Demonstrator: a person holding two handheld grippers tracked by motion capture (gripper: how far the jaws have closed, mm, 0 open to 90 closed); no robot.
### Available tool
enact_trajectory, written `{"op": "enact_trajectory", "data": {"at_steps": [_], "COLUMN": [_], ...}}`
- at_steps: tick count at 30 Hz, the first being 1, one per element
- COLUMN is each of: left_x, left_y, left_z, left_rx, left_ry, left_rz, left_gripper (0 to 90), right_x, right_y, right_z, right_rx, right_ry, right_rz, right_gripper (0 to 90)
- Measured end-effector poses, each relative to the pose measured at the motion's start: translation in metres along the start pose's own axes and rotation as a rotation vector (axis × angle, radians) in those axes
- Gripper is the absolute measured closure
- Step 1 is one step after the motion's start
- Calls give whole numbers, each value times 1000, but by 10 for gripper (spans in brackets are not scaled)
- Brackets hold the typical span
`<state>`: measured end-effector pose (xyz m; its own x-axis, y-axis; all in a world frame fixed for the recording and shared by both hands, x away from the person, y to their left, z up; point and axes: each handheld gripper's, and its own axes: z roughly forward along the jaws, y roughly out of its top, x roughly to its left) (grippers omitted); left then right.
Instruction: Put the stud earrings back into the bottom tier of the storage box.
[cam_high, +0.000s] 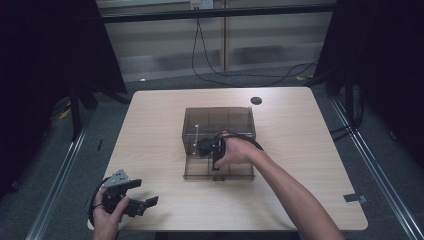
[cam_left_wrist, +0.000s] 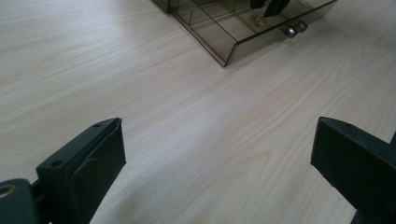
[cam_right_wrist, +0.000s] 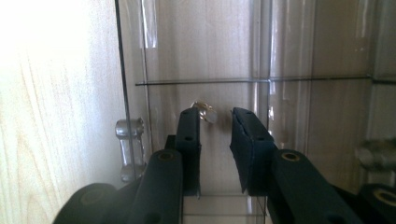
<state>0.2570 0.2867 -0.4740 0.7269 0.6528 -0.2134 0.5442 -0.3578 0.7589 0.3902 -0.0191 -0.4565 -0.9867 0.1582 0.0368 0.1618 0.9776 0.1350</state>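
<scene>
High view: on the table (cam_high: 150, 125), the right gripper (cam_high: 216, 150) reaches into the clear compartment box (cam_high: 219, 120); the left gripper (cam_high: 142, 202) rests at 7 o'clock. Left gripper view: jaws released, wide apart. Right gripper view: jaws part-open, a small ring (cam_right_wrist: 204, 111) at 11 o'clock, touching the left tip.

The high view is looking down from above the near side of the pale wooden desk (cam_high: 300, 150), taking in the whole top. The left gripper view is sitting low and close to the desk, looking across it at a corner of the clear smoky plastic box (cam_left_wrist: 233, 44). The right gripper view is looking from very close inside that box (cam_right_wrist: 210, 81), which all three views are sharing.
</scene>
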Motion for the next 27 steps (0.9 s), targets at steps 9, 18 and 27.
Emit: {"op": "enact_trajectory", "data": {"at_steps": [9,18,27], "left_x": [0,-2,-3], "left_y": [0,0,-1], "left_z": [1,0,0], "left_rx": [1,-1,3], "left_ry": [0,-6,-2], "left_rz": [-2,2,7], "left_gripper": [29,30,30], "right_x": [2,6,7], "right_y": [-12,-33,-77], "right_z": [-8,-24,-50], "right_rx": [-72,-128,-188], "right_ry": [-12,-31,-64], "right_rz": [61,101,160], "right_gripper": [600,560,571]}}
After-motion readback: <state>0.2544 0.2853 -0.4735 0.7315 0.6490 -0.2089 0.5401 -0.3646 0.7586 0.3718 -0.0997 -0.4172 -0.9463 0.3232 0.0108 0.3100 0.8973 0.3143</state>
